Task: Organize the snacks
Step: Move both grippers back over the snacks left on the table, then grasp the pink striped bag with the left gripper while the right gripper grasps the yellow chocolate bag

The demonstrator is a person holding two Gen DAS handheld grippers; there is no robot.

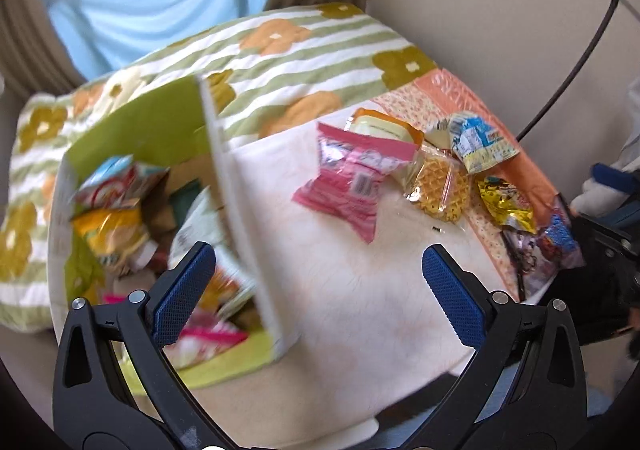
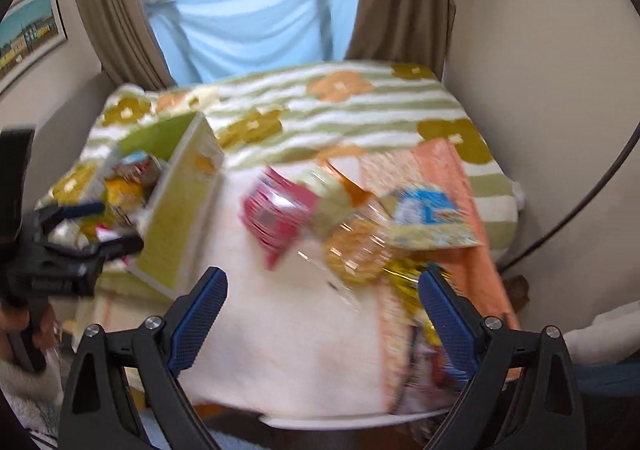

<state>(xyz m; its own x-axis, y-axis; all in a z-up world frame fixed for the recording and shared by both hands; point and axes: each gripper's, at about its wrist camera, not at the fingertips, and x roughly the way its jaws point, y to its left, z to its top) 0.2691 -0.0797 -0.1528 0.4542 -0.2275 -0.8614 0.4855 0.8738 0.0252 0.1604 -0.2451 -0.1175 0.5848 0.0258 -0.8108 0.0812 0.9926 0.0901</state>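
The left wrist view is the sharper one: it looks straight down into the green box [image 1: 132,138] and shows it crowded with snack packets, which the right wrist view catches only as a blurred sliver past the box's tall side wall. The right wrist view, in turn, shows the left gripper [image 2: 116,226] from the side, hanging over the box with its blue-tipped fingers apart and nothing between them, held by a hand [image 2: 28,322] at the left edge. It also takes in the window and a framed picture [image 2: 28,38] on the wall.

In its own view the left gripper [image 1: 320,290] stands spread wide and empty, one finger over the box, the other over the white cloth [image 1: 340,282]. The right gripper [image 2: 322,310] is likewise wide open and holds nothing.

The loose snacks lie in a cluster on the cloth to the right of the box, well apart from it. The pink packet [image 1: 352,178] lies flat, its long axis running from far to near, with its wider sealed end toward the flowered blanket [image 1: 300,50]. Touching its right edge is a clear-wrapped waffle [image 1: 438,186] (round, so no real direction), with a blue and yellow packet [image 1: 480,142] beyond it and a gold one [image 1: 508,202] to its right.
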